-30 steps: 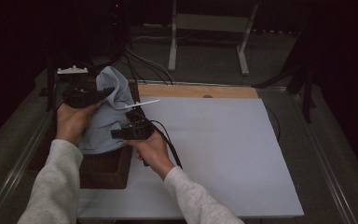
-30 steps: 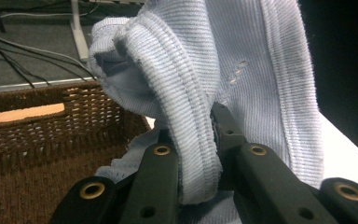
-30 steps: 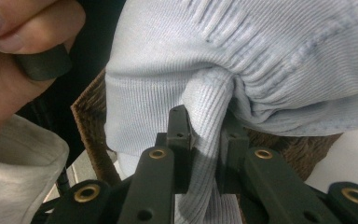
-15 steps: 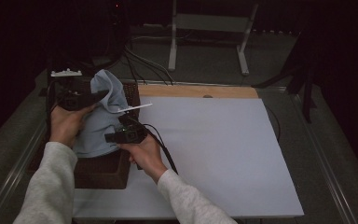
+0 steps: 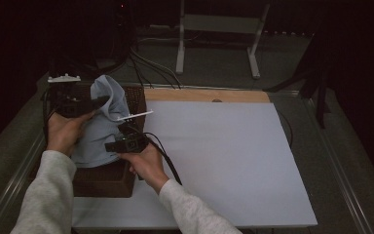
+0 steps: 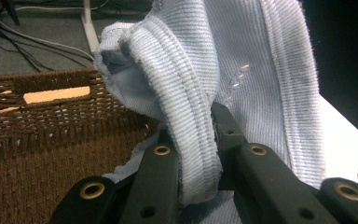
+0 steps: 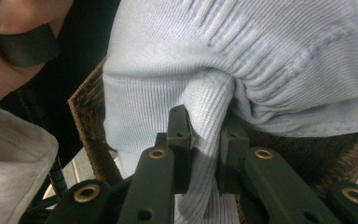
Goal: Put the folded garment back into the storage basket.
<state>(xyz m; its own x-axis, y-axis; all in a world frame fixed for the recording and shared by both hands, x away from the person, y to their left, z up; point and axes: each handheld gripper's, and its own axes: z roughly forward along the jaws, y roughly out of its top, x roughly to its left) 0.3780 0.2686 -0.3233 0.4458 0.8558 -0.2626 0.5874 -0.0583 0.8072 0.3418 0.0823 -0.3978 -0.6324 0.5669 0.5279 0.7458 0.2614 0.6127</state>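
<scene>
A pale blue ribbed knit garment (image 5: 100,124) hangs over a dark brown wicker basket (image 5: 102,180) at the table's left. My left gripper (image 5: 100,102) is shut on a thick fold of the garment (image 6: 186,107) near its upper edge. My right gripper (image 5: 112,145) pinches a lower fold of the same garment (image 7: 205,116) above the basket's rim (image 7: 86,121). In the right gripper view the person's other hand and pale sleeve (image 7: 14,154) sit at the left.
A white board (image 5: 224,156) covers the table right of the basket, with a wooden strip (image 5: 204,95) along its far edge. Cables (image 5: 146,63) and a white stand (image 5: 214,29) lie on the floor behind. A metal rail (image 5: 9,180) borders the table's left side.
Both hands have shifted left with the garment; the right gripper has come lower and closer to the basket. The cloth stays held by both.
</scene>
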